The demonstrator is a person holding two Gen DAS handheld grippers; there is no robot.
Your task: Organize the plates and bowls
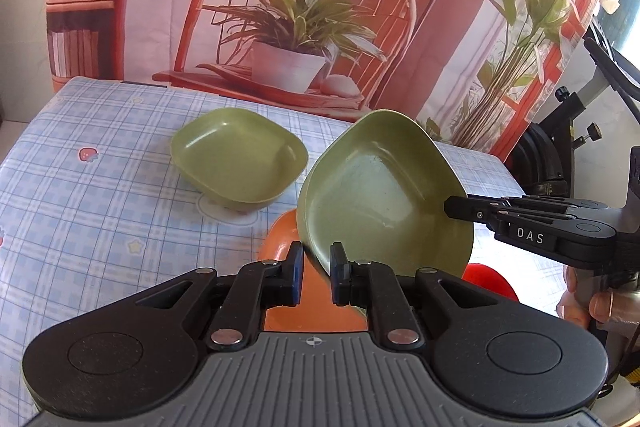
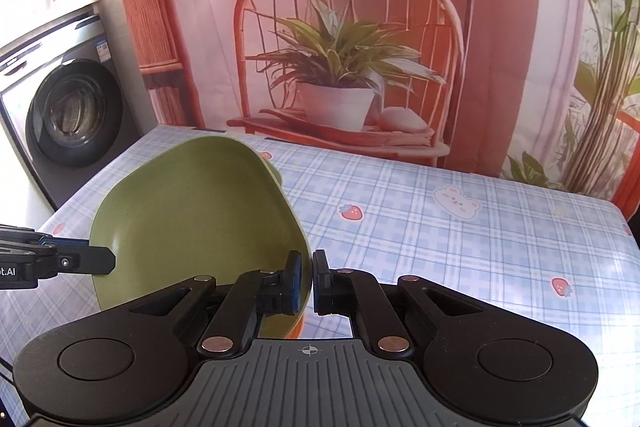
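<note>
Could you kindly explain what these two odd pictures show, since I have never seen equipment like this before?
A person holds a handheld two-finger gripper in each hand, and each gripper carries a wide-angle camera looking along its fingers. One picture comes from the left gripper, the other from the right gripper. Both are shut on the rim of the same tilted green bowl, held between them above the checked tablecloth. A second green bowl sits on the cloth behind it. Orange dishes and something red lie beneath, mostly hidden. The chair and plant are only a printed backdrop.
</note>
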